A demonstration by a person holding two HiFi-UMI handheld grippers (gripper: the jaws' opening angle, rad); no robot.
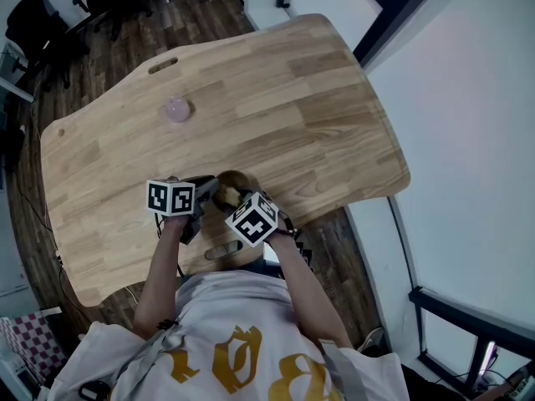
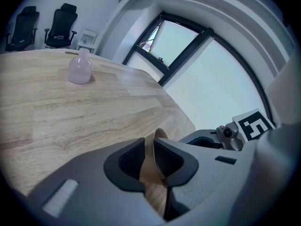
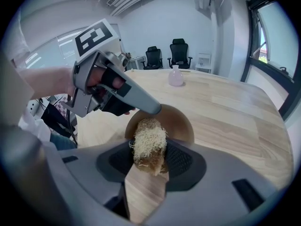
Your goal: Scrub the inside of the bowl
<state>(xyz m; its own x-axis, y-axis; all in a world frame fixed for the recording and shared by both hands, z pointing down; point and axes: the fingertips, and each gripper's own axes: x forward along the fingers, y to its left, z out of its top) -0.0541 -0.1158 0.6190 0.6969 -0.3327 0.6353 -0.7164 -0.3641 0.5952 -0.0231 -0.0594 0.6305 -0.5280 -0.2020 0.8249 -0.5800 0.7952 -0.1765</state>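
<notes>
A small brown wooden bowl rests on the light wooden table near its front edge. My left gripper is shut on the bowl's rim; the thin brown wall stands pinched between its jaws. My right gripper is shut on a pale, fibrous scrubber, held just in front of the bowl, at its near rim. In the right gripper view the left gripper reaches the rim from the left. In the head view the right gripper crowds the bowl.
A small pink vase stands mid-table, farther away, also in the left gripper view and right gripper view. The table has a slot at the far edge and another near me. Black office chairs stand beyond.
</notes>
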